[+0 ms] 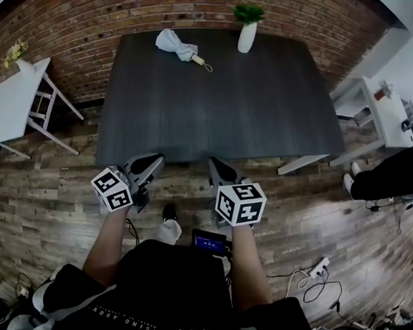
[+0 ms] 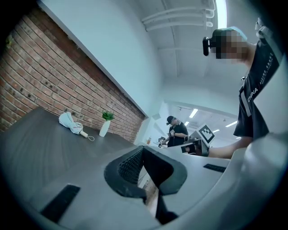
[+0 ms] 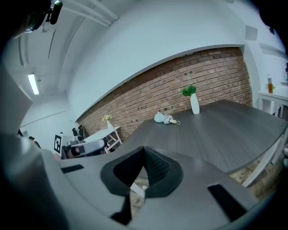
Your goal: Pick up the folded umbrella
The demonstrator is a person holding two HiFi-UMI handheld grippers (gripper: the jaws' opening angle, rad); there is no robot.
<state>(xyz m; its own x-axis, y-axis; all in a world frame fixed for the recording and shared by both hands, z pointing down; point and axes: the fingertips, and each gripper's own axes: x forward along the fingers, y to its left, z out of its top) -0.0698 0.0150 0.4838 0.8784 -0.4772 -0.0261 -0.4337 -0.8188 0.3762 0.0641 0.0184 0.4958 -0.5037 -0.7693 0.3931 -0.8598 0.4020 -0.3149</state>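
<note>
On the left gripper (image 2: 143,152) the fingers (image 2: 127,167) were pressed together tip to tip with nothing between them. The right gripper (image 3: 144,152) showed the same, its fingers (image 3: 156,168) closed and empty. In the head view both were held side by side just short of the near edge of the counter (image 1: 217,112), over the wooden floor (image 1: 49,199).

The folded umbrella (image 1: 177,45) lay at about 11 o'clock from them, at the counter's far edge by the brick wall (image 1: 97,12), well apart from either gripper. A white vase (image 1: 247,37) with a green plant stood at its 3 o'clock, near but not touching.

The umbrella was a pale, loosely bunched bundle of fabric, with a short handle (image 1: 198,59) sticking out toward 4 o'clock and a thin wrist loop (image 1: 207,68) beyond it. It was probably light. The fabric looked soft and slack, so a pinch there might gather only cloth and let the bundle sag or slip. The handle, or the bundle's middle where the stiff shaft and ribs run, seemed the firmer hold. The fingers would have to open first.
</note>
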